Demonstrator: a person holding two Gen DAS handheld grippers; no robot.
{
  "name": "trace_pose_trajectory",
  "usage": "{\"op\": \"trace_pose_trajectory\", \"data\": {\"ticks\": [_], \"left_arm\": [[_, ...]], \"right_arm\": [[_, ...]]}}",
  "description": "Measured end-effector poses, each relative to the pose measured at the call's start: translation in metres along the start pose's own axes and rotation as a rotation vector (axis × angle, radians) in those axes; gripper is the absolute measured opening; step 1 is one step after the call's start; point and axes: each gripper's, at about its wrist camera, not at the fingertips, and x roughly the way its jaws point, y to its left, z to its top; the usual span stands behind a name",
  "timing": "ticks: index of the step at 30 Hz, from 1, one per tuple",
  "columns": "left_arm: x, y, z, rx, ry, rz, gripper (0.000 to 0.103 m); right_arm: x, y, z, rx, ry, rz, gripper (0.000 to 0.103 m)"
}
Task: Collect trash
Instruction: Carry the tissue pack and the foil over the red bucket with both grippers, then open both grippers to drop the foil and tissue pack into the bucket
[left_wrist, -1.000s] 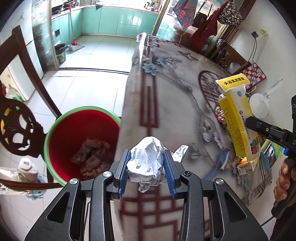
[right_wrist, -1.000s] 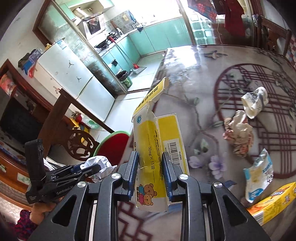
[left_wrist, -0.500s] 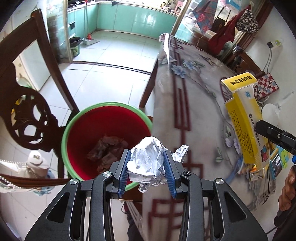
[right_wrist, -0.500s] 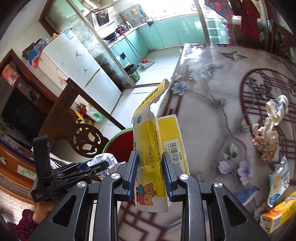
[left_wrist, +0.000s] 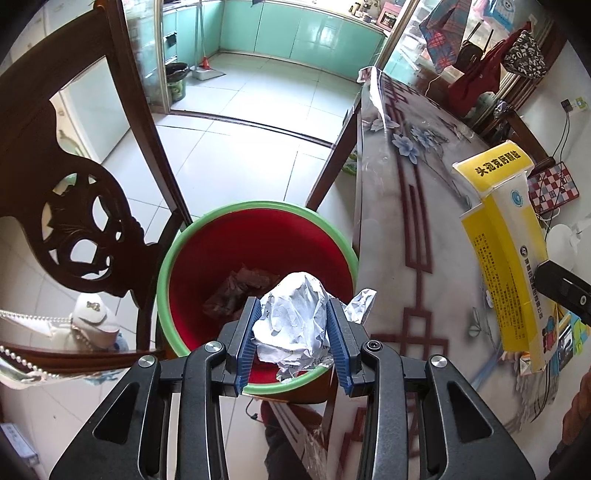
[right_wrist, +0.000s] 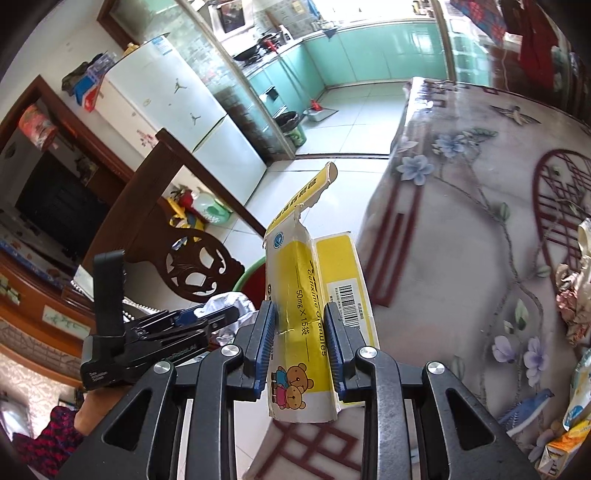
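Over the last second the left gripper (left_wrist: 291, 334) has been carried off the table edge, so that the red bin with the green rim (left_wrist: 164, 280), seen well to the gripper's left a second ago, now lies directly beneath and ahead of the fingertips. The crumpled paper ball (left_wrist: 291, 325) is clamped between the blue pads (left_wrist: 246, 332), unchanged in its seat, with a loose flap sticking out past the right pad. Brownish trash (left_wrist: 236, 291) is already seen at the bottom of the bin. A dark carved chair (left_wrist: 85, 229) stands to the left of the gripper, close beside the bin. From this placement it is judged that the carrying step is nearly done and that only the opening of the jaws is needed for the ball to fall in; the near rim lies just under the ball, so a release slightly further forward would be safer.

To the right of the left gripper, the yellow medicine box (right_wrist: 314, 317) is held upright by the right gripper (right_wrist: 301, 341), its pads closed on the box's lower half, its torn flap uppermost. It has been brought along in the same direction and now hangs over the table's (right_wrist: 461, 229) edge, the bin partly hidden behind it. Its drop is judged to come second. Further wrappers (right_wrist: 574, 302) are left on the table, to the right of the right gripper, so the task is far from complete.
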Motion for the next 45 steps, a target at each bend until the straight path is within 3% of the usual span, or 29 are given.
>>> {"op": "trace_pose_trajectory", "data": {"ticks": [16,45], "left_arm": [[0.029,0.020,0.013,-0.013,0.036,0.081,0.035],[0.040,0.033,0.007,-0.035,0.078,0.098,0.036]], "right_arm": [[0.022,0.014,0.001,-0.029,0.050,0.023,0.025],[0.072,0.041,0.019,-0.124,0.117,0.006,0.025]]}}
